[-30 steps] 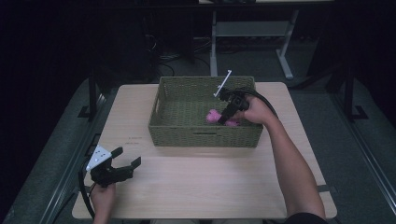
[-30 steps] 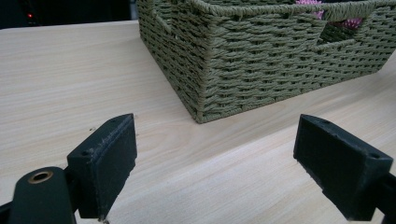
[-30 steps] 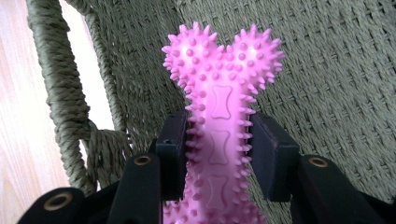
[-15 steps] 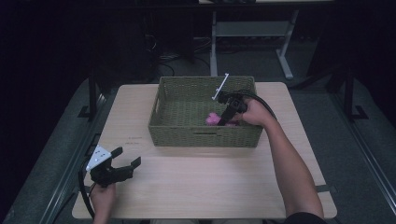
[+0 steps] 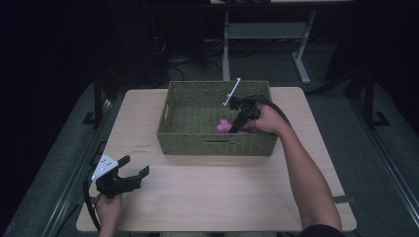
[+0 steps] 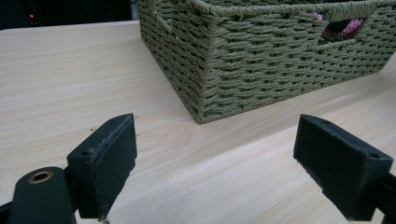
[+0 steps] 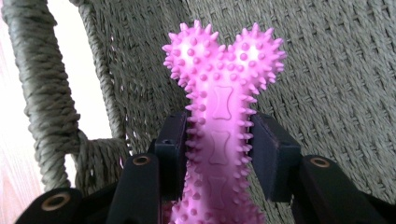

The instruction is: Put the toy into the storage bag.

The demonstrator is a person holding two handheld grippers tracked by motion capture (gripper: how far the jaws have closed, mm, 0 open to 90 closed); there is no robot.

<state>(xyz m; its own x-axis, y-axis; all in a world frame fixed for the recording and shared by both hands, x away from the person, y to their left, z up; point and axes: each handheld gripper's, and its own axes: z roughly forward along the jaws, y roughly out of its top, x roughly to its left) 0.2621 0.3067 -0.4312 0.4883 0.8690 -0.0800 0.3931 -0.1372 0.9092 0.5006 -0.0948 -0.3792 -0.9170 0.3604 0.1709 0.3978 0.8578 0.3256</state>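
Note:
A pink spiky bone toy (image 7: 224,107) sits between the jaws of my right gripper (image 7: 219,154), which is shut on its shaft. In the high view the right gripper (image 5: 236,126) reaches down inside the green woven basket (image 5: 185,136), near its front right wall, with the toy (image 5: 223,126) just showing. My left gripper (image 5: 129,177) rests at the table's front left, jaws wide open and holding nothing. Its own view looks at the basket's near corner (image 6: 205,60), with the pink toy (image 6: 348,25) glimpsed through the handle hole.
The basket stands at the middle back of the light wooden table (image 5: 217,197). A handle opening (image 7: 88,88) lies just left of the toy in the right gripper view. Dark floor and a desk frame (image 5: 267,34) lie beyond the table.
The right gripper has sunk lower into the basket with the pink toy, toward the front wall. The left gripper has stayed put.

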